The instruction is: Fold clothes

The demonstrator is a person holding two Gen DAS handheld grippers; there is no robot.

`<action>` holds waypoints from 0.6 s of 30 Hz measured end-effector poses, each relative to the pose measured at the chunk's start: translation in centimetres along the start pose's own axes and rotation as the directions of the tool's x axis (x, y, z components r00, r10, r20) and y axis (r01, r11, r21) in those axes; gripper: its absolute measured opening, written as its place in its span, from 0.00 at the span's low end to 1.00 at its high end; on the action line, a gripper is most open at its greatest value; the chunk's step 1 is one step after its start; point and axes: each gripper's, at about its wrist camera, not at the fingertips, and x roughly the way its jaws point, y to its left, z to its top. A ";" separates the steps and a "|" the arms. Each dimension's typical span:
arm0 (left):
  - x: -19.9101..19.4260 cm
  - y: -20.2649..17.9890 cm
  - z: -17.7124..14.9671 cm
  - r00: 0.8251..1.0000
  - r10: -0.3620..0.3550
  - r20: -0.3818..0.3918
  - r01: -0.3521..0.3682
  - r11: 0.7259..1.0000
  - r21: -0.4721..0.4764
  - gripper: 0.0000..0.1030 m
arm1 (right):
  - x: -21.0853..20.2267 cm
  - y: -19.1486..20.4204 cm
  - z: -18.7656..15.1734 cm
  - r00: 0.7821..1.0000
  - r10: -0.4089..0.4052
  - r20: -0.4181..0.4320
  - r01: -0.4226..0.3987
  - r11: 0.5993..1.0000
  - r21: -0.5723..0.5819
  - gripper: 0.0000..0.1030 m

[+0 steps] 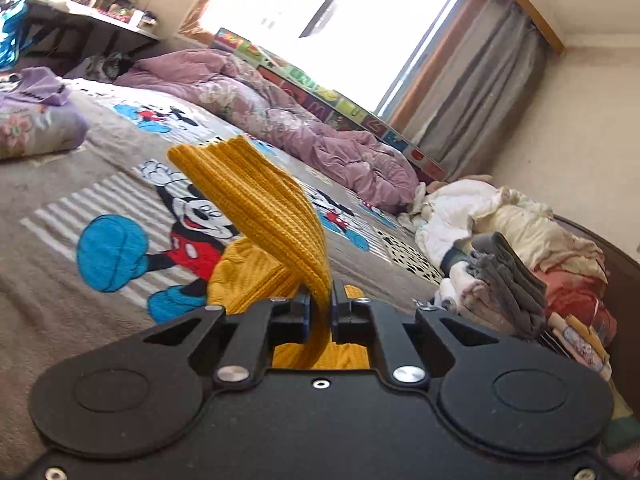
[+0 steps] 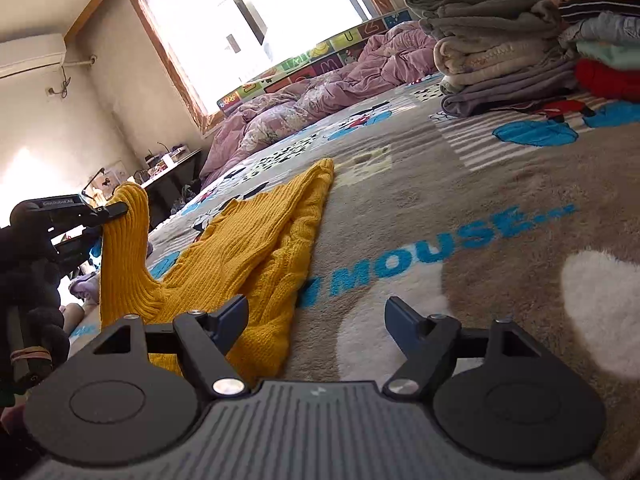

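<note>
Sweater [image 2: 256, 248], mustard yellow ribbed knit, is lying mostly flat on the Mickey blanket [image 2: 460, 184] that covers the bed, with one ribbed end lifted off it. The left gripper [image 1: 320, 312] has its jaws clamped on that ribbed part, and in its own view the knit stands up and flops over toward 11 o'clock. In the right wrist view you can see the same gripper at about 9 o'clock holding the fabric up in the air.

The right gripper [image 2: 316, 320] has its fingers spread wide with nothing between them, hovering low over the blanket, its left finger just over the near edge of the sweater.

My read: this is mid-fold, the raised end getting carried over the body of the sweater. The next move probably calls for the left side to lay that end flat across the middle, while the right either pins the near edge or grabs a corner so the knit doesn't bunch. Chunky knit like this tends to slide and hump up, so I'd go slow.

Readable stuff: the blanket says "MOUSE..." in blue letters at about 3 o'clock in the right view. The left gripper has a small label that looks like "GenRobot.AI", but it's tiny. A stack of folded clothes [image 2: 500, 40] sits well apart at 1 o'clock.
</note>
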 end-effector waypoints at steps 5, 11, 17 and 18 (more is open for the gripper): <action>2.5 -7.1 -3.6 0.992 -0.079 -0.098 0.099 0.971 0.216 0.06 | 0.0 -2.5 0.3 0.999 0.047 0.019 -0.050 0.983 0.175 0.74; 6.3 -10.1 -8.0 0.963 -0.116 -0.243 0.189 0.934 0.304 0.05 | 0.0 -5.4 0.4 0.993 0.092 0.081 -0.115 0.920 0.374 0.72; 5.6 -9.6 -8.3 0.900 -0.193 -0.391 0.305 0.920 0.247 0.09 | 1.0 -5.9 0.9 0.993 0.081 0.088 -0.109 0.918 0.382 0.71; 4.5 -9.2 -7.2 0.906 -0.213 -0.367 0.314 0.918 0.243 0.10 | 1.3 -5.7 1.1 0.994 0.076 0.083 -0.101 0.924 0.370 0.72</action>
